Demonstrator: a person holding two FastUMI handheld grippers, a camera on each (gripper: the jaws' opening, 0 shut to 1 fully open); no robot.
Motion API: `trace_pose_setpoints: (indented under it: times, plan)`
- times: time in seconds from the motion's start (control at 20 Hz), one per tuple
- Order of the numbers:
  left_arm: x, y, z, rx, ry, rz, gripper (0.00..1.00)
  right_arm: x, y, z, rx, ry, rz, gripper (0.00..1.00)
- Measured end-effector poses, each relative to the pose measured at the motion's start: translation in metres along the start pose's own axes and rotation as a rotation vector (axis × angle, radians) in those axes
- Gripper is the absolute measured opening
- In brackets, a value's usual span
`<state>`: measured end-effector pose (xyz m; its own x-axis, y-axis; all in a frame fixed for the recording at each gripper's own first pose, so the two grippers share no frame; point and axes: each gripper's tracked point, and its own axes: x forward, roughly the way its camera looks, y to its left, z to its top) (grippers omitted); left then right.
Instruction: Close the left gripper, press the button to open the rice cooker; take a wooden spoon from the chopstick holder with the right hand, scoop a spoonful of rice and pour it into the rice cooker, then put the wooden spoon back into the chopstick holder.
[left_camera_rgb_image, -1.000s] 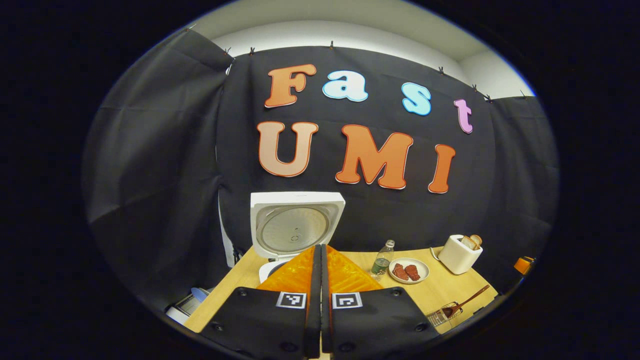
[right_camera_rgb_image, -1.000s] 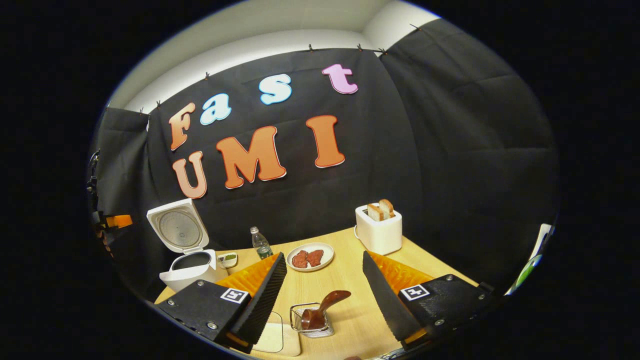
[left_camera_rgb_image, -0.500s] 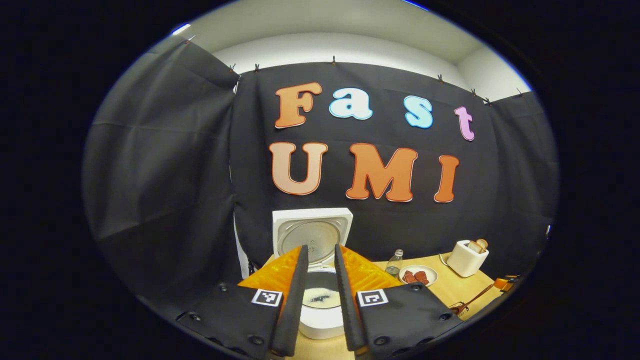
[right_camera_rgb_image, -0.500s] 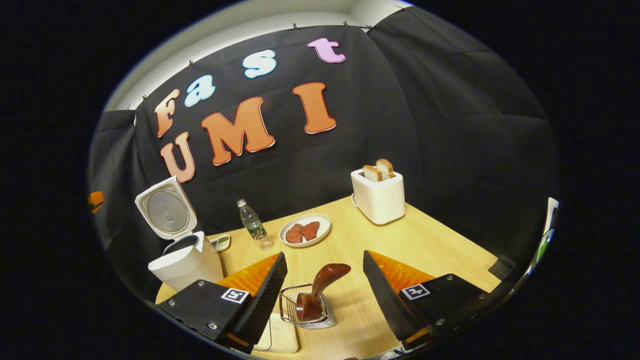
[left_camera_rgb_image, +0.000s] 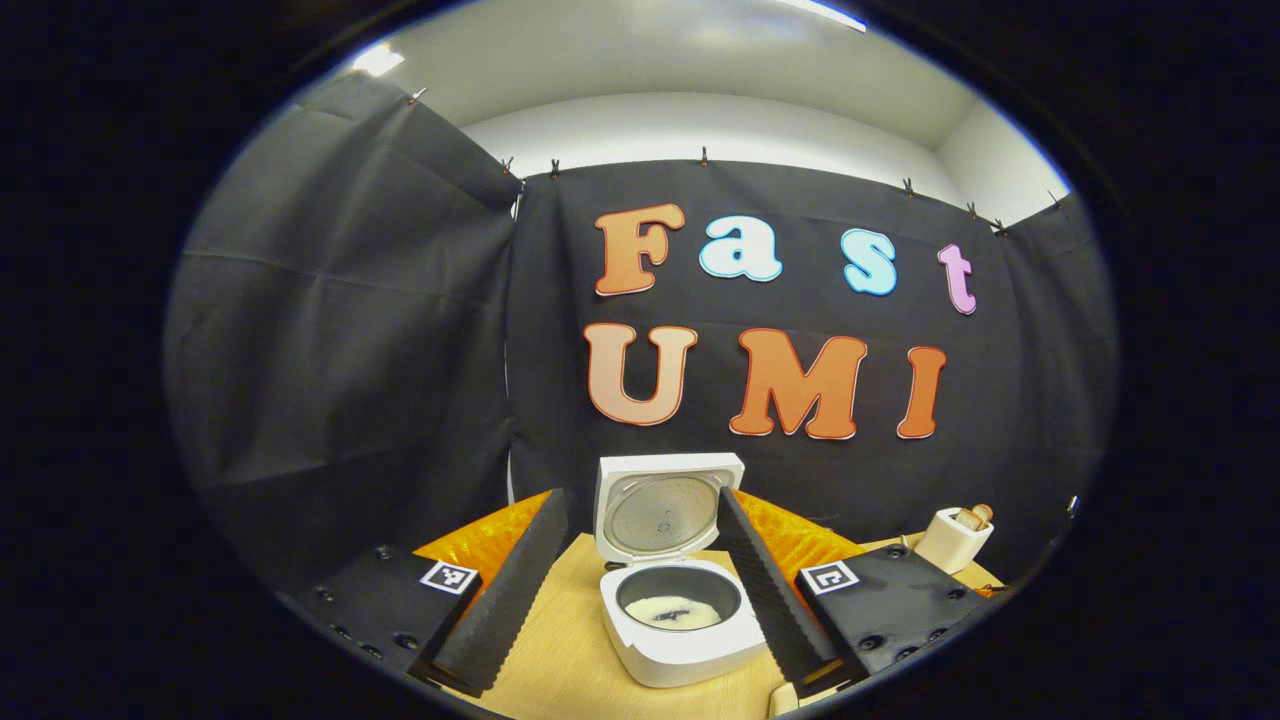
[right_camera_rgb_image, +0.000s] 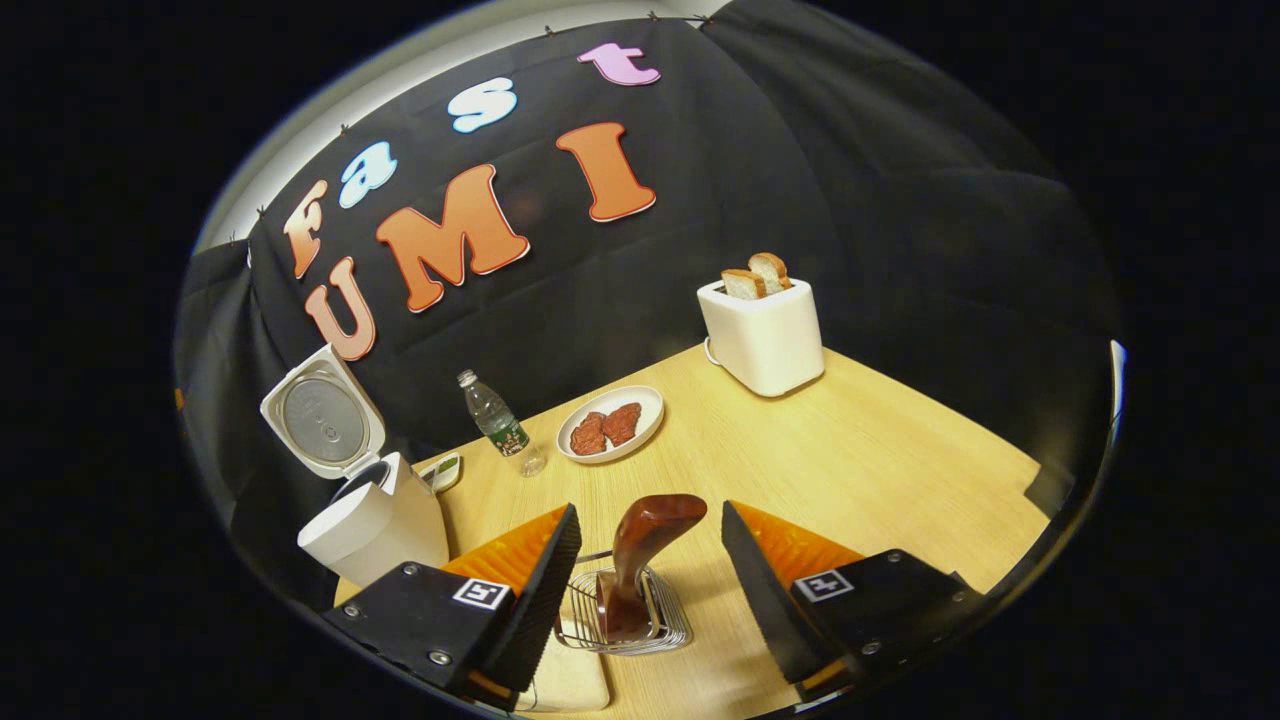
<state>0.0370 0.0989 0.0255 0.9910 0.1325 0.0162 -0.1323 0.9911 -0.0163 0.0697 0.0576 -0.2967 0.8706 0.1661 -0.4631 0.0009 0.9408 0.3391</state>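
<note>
1. Spoon handle is the key relation: wooden spoon (right_camera_rgb_image: 640, 565) stands straight ahead of the right gripper (right_camera_rgb_image: 648, 590), its handle rising in the gap between the two fingers w/o touching either; fingers spread wide, nothing held.
2. Long axis of spoon: near upright, leaning a bit; the rounded end points up and slightly to the gripper's right; lower part sits in the wire chopstick holder (right_camera_rgb_image: 625, 625), which lies low between the fingers, just ahead of them.
3. Right gripper is much the nearer to the spoon, and it's the hand the task names for it.
4. Left gripper (left_camera_rgb_image: 640, 570): fingers apart, empty; rice cooker (left_camera_rgb_image: 680, 625) sits dead ahead between them, lid (left_camera_rgb_image: 665, 510) up and facing the gripper, some rice visible in the pot; so the button step looks done.
5. From the right gripper, the cooker (right_camera_rgb_image: 375, 520) is off to its left and farther; bottle (right_camera_rgb_image: 497, 420), plate (right_camera_rgb_image: 612, 423) and toaster (right_camera_rgb_image: 760, 325) lie well beyond on the table (right_camera_rgb_image: 880, 470).
6. Next, likely: ease fwd, close across the handle, lift along the spoon's own axis so the holder doesn't tip.
</note>
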Motion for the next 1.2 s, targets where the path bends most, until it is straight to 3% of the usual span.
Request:
trace_pose_setpoints:
  times: [0.05,0.1,0.2,0.25,0.4,0.45,0.5,0.55,0.85,1.2]
  plan:
    - [-0.001,0.003,-0.001,0.011,0.006,0.013,0.93,0.002,0.001,-0.001,0.035,0.004,0.012,0.78]
    - [-0.003,0.007,-0.003,0.020,0.012,0.024,0.99,0.003,-0.001,-0.001,0.070,0.004,0.013,0.74]
    - [-0.007,0.011,-0.009,0.016,0.032,0.037,0.95,0.007,-0.004,-0.002,0.135,0.007,0.012,0.62]
    - [-0.009,0.012,-0.010,0.007,0.040,0.037,0.95,0.008,-0.003,-0.002,0.161,0.002,0.016,0.43]
    - [-0.012,0.020,-0.015,-0.008,0.058,0.051,0.94,0.009,0.006,-0.004,0.236,0.030,0.035,0.33]
    - [-0.013,0.023,-0.016,-0.015,0.060,0.056,1.00,0.008,0.010,-0.005,0.284,0.058,0.038,0.27]
    - [-0.014,0.025,-0.016,-0.020,0.059,0.058,0.94,0.009,0.011,-0.009,0.284,0.073,0.034,0.24]
    - [-0.015,0.025,-0.016,-0.025,0.058,0.058,0.98,0.008,0.012,-0.007,0.262,0.062,0.034,0.18]
    - [-0.024,0.025,-0.012,-0.019,0.055,0.045,1.00,-0.010,0.031,0.012,0.119,0.013,-0.001,0.10]
    - [-0.027,0.010,0.000,-0.020,0.038,-0.006,1.00,-0.070,0.098,0.073,-0.113,-0.148,0.066,0.09]
